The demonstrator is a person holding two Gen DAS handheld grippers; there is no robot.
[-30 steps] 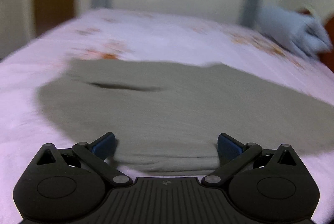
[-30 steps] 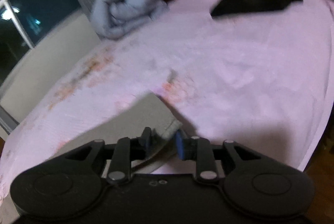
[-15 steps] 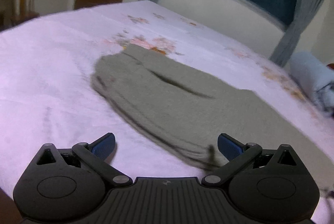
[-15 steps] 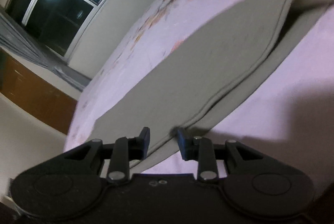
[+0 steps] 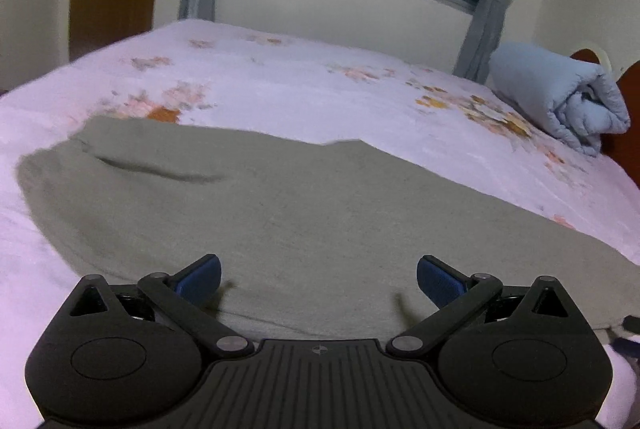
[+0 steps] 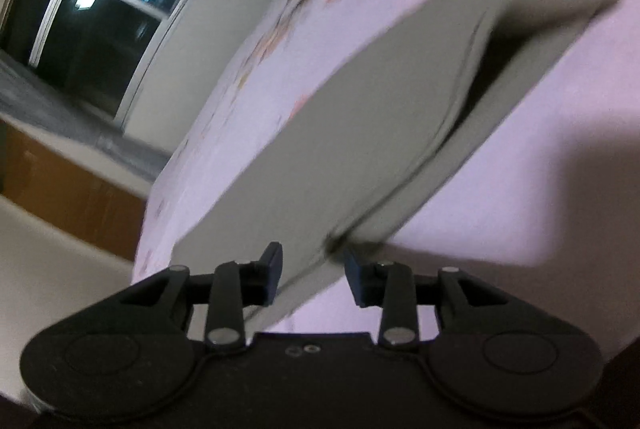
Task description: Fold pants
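— What stands ahead of the left gripper [image 5: 318, 279]?
— Only flat pants [image 5: 280, 213], then bare sheet [image 5: 280, 85]; a rolled quilt [image 5: 560, 97] blocks far right.
— And the right gripper [image 6: 313, 275]?
— Open sheet to its right.

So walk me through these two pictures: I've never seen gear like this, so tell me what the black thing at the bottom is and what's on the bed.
Each picture comes from a camera on a hand-held gripper, looking out along its two fingers. A person carries one in each hand; no robot arm is involved. The left gripper hovers with jaws wide open over grey pants laid flat on a pink floral bedsheet. The right gripper sits at the pants' edge; its jaws have just been opening, the cloth edge between them but no longer pinched. A rolled blue quilt lies at the far corner.
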